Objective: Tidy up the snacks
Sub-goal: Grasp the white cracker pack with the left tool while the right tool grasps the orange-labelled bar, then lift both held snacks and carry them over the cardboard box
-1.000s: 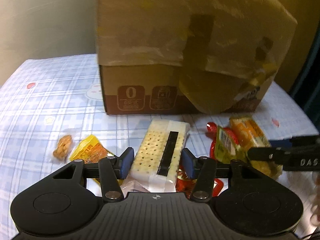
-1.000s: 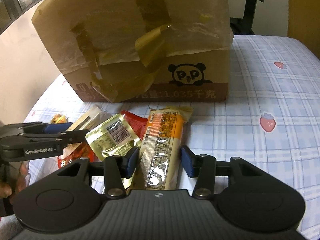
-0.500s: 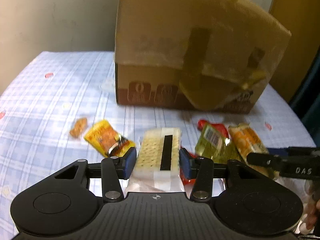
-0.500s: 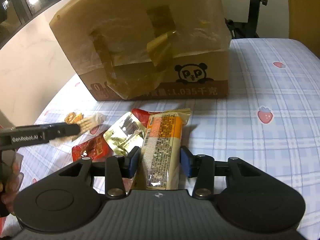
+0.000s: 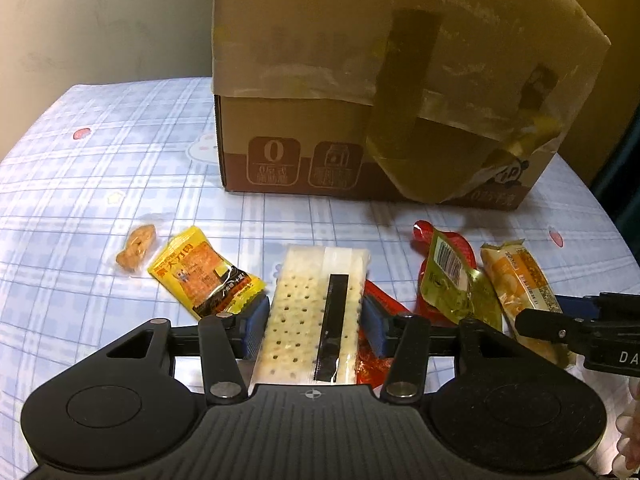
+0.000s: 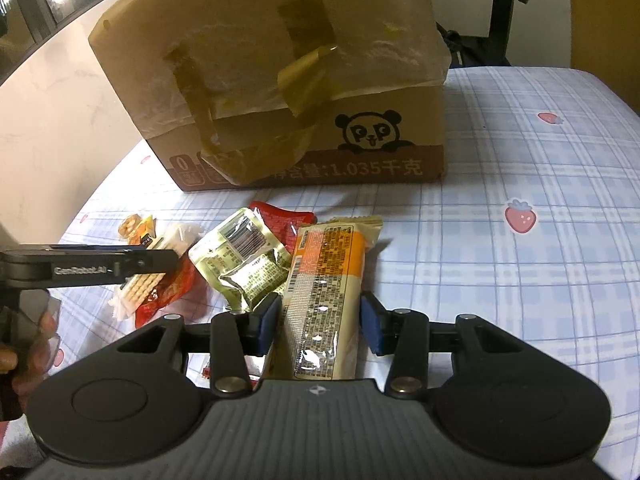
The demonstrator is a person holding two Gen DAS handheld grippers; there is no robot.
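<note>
My left gripper (image 5: 314,326) is shut on a clear pack of white crackers (image 5: 316,304) and holds it above the table; the pack also shows in the right wrist view (image 6: 140,284). My right gripper (image 6: 320,322) is shut on an orange and white snack bar (image 6: 326,288), which also shows in the left wrist view (image 5: 520,284). A gold-green pouch (image 6: 244,256) lies on a red pouch (image 6: 280,220) between the two. A yellow packet (image 5: 204,276) and a small brown snack (image 5: 136,248) lie to the left.
A large cardboard box (image 6: 288,92) with a taped flap and a panda print stands behind the snacks on the blue checked cloth (image 6: 520,264). A cream wall (image 5: 100,20) is at the back left.
Both grippers have closed on their packs and lifted back a little from the box. The cracker pack and the snack bar have risen with them.
</note>
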